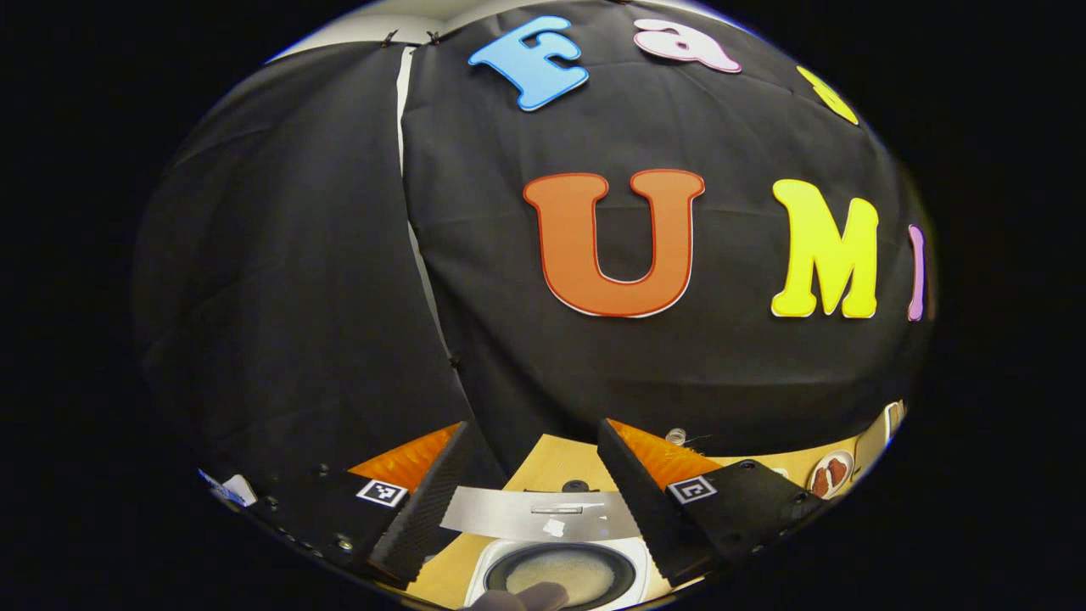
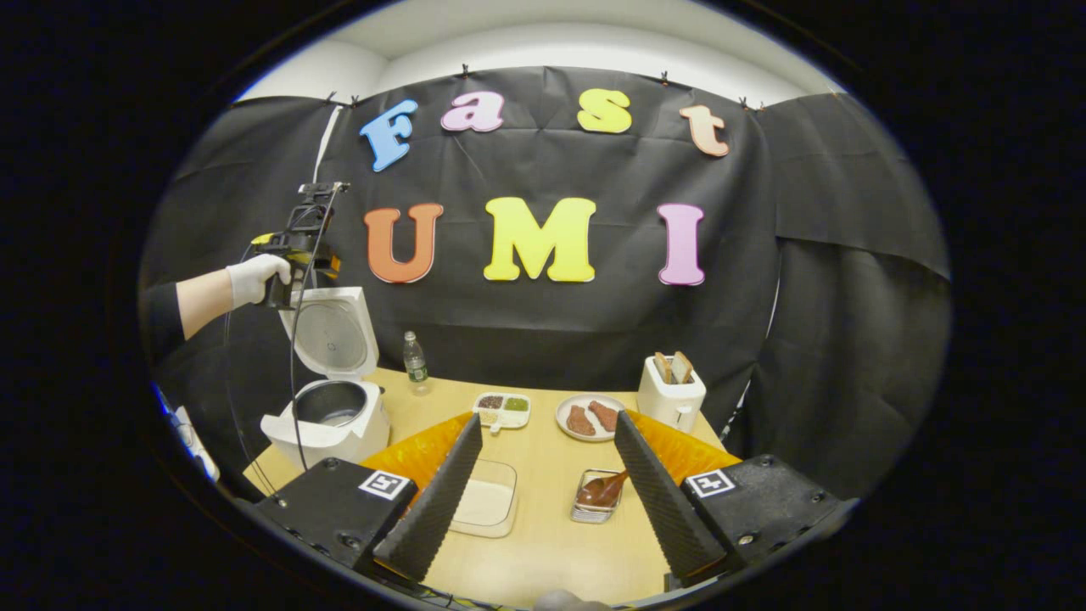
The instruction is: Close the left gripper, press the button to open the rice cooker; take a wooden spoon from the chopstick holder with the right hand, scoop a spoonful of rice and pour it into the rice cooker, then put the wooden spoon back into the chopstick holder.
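Rice cooker at the bench's left end, lid swung up and standing near upright behind the pot, inner face toward the camera. Pot mouth open; in the left gripper view the pot lies directly below the left tongs, pale contents inside, lid edge a silver band across the gap.

Left tongs: jaws spread wide, nothing between them. In the right gripper view this tool is held by a gloved hand above the raised lid.

Right tongs: jaws wide apart, holding nothing, hovering over the near bench edge.

Wooden spoon sits in the metal chopstick holder, mid-bench between the right tongs' fingers. Long axis tilted, one end up and right toward the right finger; which end is the bowl, cannot tell.

Clear rice tray just left of the holder. Behind: seasoning dish, plate, toaster, bottle.
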### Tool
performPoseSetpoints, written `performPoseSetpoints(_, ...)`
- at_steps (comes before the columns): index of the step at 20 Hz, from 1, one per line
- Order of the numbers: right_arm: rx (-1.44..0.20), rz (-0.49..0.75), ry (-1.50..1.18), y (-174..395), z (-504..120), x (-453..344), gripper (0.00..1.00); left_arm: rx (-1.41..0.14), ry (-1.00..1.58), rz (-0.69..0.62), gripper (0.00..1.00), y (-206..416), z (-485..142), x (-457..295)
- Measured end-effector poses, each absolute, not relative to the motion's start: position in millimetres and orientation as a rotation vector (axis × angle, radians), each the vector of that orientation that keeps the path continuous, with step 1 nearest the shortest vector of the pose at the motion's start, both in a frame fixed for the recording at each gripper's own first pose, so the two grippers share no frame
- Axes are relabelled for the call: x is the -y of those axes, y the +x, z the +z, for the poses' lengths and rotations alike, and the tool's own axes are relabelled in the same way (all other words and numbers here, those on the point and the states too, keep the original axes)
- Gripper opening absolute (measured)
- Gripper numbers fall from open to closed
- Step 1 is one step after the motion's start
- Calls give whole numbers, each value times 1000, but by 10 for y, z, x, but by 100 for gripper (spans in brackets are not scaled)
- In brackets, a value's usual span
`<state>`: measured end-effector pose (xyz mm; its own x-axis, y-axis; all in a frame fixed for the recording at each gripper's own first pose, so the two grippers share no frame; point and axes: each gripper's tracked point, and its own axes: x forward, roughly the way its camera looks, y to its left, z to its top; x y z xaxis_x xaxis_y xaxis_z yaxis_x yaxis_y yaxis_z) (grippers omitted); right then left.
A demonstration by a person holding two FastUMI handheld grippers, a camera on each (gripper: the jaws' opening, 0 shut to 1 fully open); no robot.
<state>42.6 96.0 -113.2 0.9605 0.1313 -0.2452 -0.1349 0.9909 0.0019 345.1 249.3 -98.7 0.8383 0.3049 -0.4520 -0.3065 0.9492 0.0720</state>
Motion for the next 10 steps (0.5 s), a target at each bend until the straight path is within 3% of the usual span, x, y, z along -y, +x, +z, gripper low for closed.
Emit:
performPoseSetpoints(2,-250,139,-4,449,-1145,-960,99,-546,-2,294,96,3366,-1155,-2444)
performPoseSetpoints(10,-258,170,7,467,-1176,-1036,100,-561,-17,262,98,3312,-1209,-2399)
